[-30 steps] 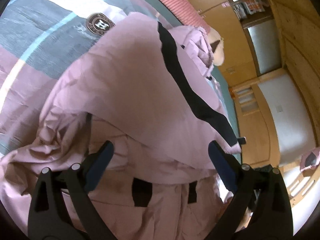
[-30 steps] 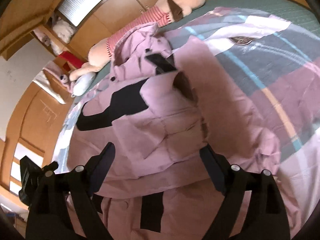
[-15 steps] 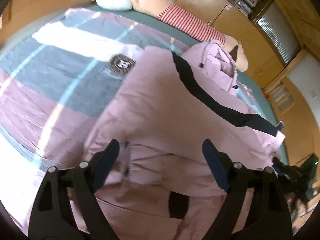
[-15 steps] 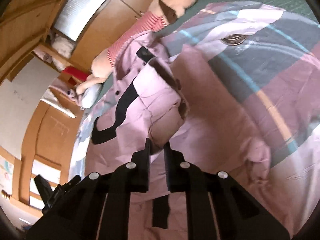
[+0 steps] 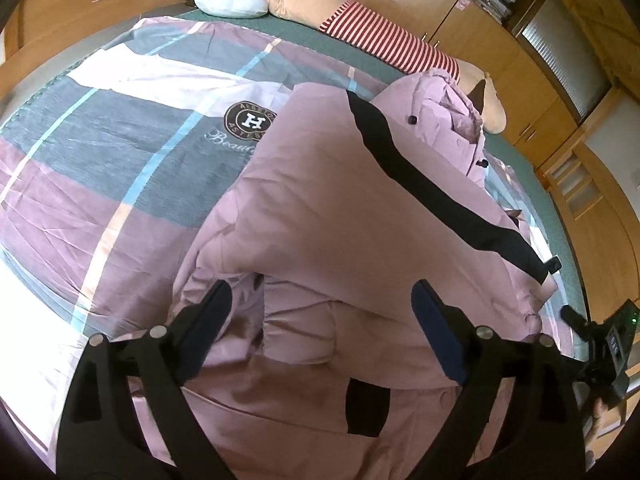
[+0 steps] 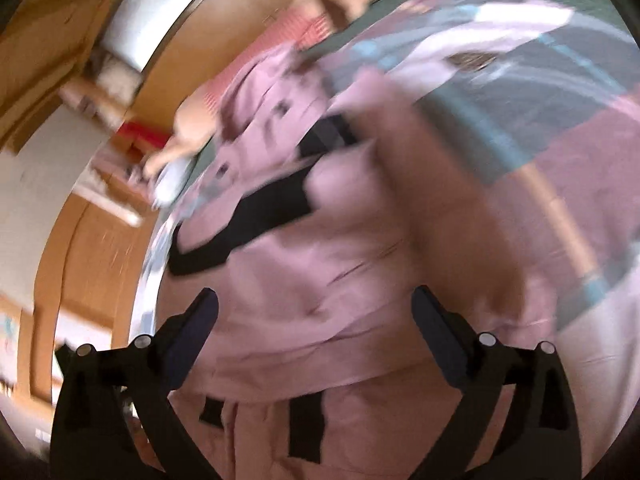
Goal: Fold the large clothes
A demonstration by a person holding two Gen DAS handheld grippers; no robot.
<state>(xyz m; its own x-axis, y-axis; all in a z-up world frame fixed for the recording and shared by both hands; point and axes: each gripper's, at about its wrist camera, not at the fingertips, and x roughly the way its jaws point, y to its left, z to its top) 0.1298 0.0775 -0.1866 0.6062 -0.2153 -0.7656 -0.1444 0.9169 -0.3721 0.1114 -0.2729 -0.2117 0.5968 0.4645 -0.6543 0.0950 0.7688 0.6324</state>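
A large pink padded jacket (image 5: pixel 340 208) with black stripes lies on the bed, sleeves folded over its body. My left gripper (image 5: pixel 320 312) is open and empty just above the jacket's lower part. In the right wrist view, which is motion-blurred, the same jacket (image 6: pixel 320 272) fills the middle. My right gripper (image 6: pixel 316 312) is open and empty above it. The other gripper (image 5: pixel 600 344) shows at the right edge of the left wrist view.
The jacket lies on a checked pink, grey and white bedspread (image 5: pixel 120 152) with a round logo. A long plush toy in a red striped shirt (image 5: pixel 384 40) and a pale blue cushion (image 5: pixel 228 0) lie at the bed's far side. Wooden cupboards (image 5: pixel 520 64) stand behind.
My right gripper was shut on a fold of the jacket half a second ago; now it is open and the fold lies on the jacket. The left gripper stayed open and drew back a little.
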